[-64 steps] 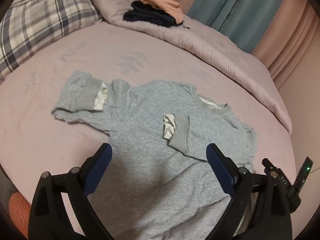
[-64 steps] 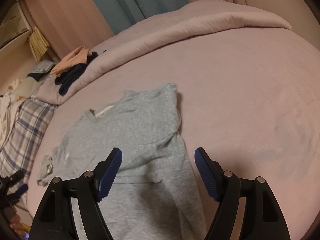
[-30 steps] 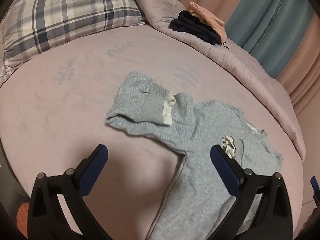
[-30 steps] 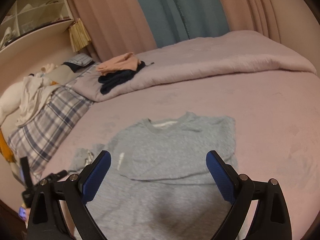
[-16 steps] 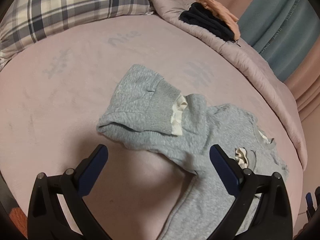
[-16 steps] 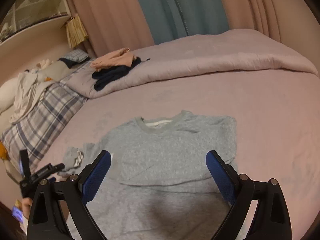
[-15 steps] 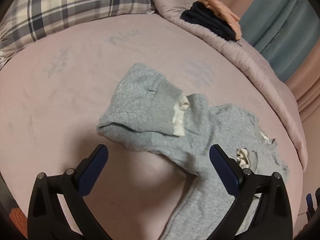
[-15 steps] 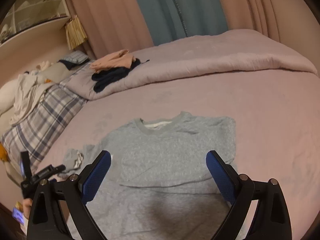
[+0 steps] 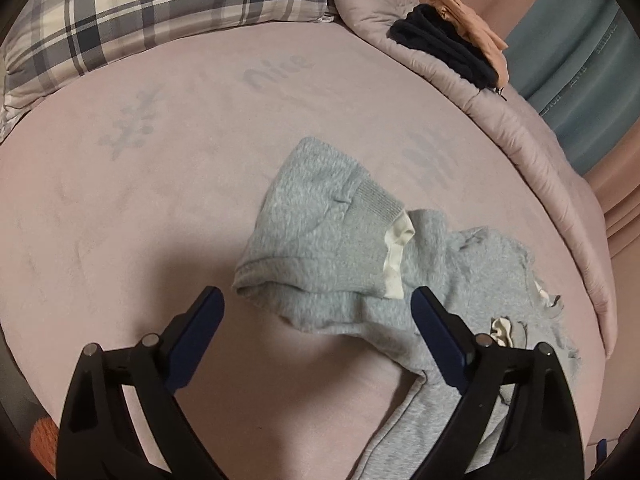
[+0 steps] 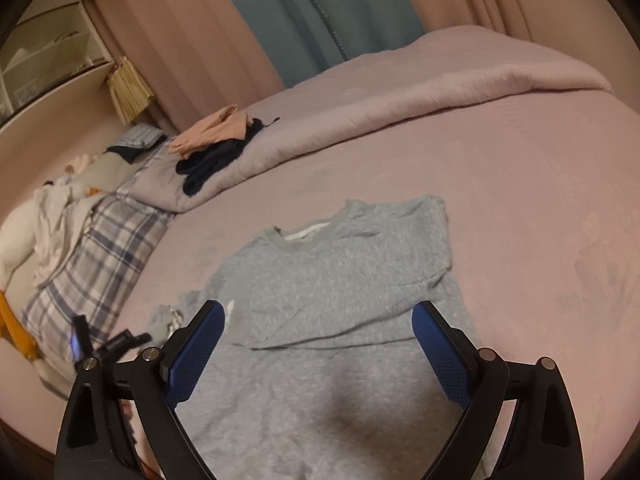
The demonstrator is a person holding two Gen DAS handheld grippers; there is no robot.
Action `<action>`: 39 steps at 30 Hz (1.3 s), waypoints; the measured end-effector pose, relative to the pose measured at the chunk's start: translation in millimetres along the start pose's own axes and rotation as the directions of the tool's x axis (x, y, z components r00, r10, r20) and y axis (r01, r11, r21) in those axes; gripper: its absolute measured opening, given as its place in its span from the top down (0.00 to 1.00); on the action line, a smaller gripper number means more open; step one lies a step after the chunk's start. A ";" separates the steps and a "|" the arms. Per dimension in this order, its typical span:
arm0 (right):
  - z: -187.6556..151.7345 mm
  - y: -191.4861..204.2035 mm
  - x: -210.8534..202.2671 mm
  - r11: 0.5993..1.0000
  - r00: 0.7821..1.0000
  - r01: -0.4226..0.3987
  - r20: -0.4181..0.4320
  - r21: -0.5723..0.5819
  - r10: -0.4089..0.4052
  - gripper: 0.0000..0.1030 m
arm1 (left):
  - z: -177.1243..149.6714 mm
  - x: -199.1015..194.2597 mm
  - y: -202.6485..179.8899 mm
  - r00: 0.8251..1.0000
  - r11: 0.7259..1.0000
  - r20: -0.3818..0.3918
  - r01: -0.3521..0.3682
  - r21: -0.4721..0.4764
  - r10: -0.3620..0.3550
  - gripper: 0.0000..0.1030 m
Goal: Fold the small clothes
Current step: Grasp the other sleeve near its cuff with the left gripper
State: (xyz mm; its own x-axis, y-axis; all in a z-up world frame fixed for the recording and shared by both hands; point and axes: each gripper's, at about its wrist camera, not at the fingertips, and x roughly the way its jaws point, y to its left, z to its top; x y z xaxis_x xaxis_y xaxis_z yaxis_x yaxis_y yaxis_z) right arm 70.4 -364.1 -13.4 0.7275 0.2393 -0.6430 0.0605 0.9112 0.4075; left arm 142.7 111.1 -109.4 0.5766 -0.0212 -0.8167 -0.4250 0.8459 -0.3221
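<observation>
A grey sweatshirt [image 10: 340, 272] lies face up on the pink bed, neck toward the quilt. In the right wrist view one sleeve is folded in across the chest. The other sleeve [image 9: 320, 240] lies crumpled out to the side, its ribbed cuff [image 9: 372, 204] showing a white lining. My left gripper [image 9: 316, 300] hovers just before that sleeve. Its jaws are wide and closing, the sleeve's near fold lies between the tips, and the pads are not touching it. My right gripper [image 10: 318, 312] is open over the sweatshirt's lower body, holding nothing.
A plaid pillow [image 9: 140, 12] sits at the head of the bed. A rolled pink quilt [image 9: 520, 140] runs along the far side with a stack of navy and peach clothes [image 9: 452, 48] on it. Curtains [image 10: 312, 12] and a shelf [image 10: 48, 60] stand behind.
The left gripper has moved in toward the crumpled sleeve, which now looms larger between its tips, and its jaws have narrowed slightly. The right view has rolled and sunk a little over the sweatshirt.
</observation>
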 end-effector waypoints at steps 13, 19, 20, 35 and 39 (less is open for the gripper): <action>-6.2 32.5 -16.1 0.992 0.992 0.120 0.035 -0.042 -0.119 0.07 | 4.4 -10.5 4.0 0.997 0.996 0.006 0.072 0.051 -0.072 0.32; -16.0 41.1 -16.1 0.989 0.990 0.140 0.018 -0.045 -0.140 0.08 | 10.9 -12.9 -5.1 0.979 0.971 -0.041 0.201 0.126 -0.198 0.54; -17.6 42.5 -15.6 0.988 0.989 0.146 0.014 -0.047 -0.145 0.08 | 12.4 -12.6 -7.1 0.975 0.965 -0.053 0.222 0.140 -0.217 0.54; -34.1 59.5 -5.0 0.984 0.985 0.166 -0.034 -0.071 -0.168 0.08 | 9.4 41.2 -35.5 0.975 0.912 -0.155 0.207 0.355 -0.161 0.58; -37.8 61.4 0.0 0.983 0.983 0.170 -0.051 -0.074 -0.174 0.08 | 3.6 44.6 -38.8 0.991 0.902 -0.109 0.114 0.417 -0.075 0.79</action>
State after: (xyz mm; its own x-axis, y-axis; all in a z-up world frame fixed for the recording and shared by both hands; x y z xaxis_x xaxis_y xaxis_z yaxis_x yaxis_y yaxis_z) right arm 48.3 -295.5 -12.8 0.6703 0.0939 -0.7361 0.1321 0.9610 0.2430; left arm 187.5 79.3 -131.6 0.5274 -0.1422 -0.8376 -0.0272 0.9826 -0.1839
